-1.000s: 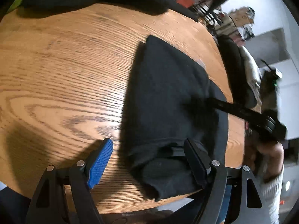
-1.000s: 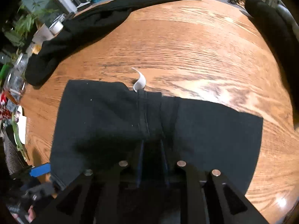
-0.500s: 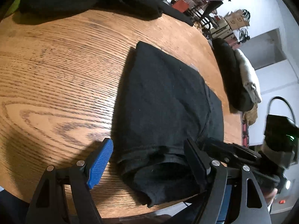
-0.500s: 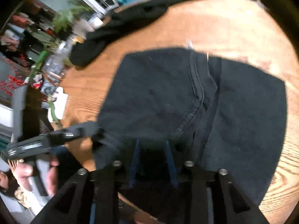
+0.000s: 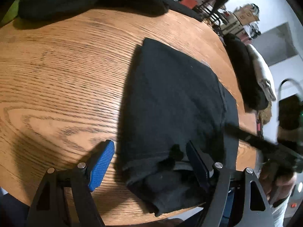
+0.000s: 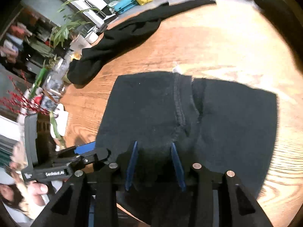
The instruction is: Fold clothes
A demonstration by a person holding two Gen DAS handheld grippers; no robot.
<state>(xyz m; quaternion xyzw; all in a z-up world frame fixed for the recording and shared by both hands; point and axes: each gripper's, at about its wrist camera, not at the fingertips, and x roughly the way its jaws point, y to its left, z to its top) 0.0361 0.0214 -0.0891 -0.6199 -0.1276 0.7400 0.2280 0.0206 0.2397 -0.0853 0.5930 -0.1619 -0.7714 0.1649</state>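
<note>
Black garment (image 5: pixel 176 102) folded flat (seam showing).

The left gripper (image 5: pixel 149 162) tilts steeply down with its jaws spread wide; its blue pad (image 5: pixel 102 166) hangs free and nothing is clamped between the pads. The right gripper (image 6: pixel 154 162) also tilts steeply down, jaws partly apart, with dark cloth between the blue pads and not visibly pinched. A hand (image 6: pixel 38 190) wraps the left gripper's handle; another hand (image 5: pixel 276 181) grips the right one's.
</note>
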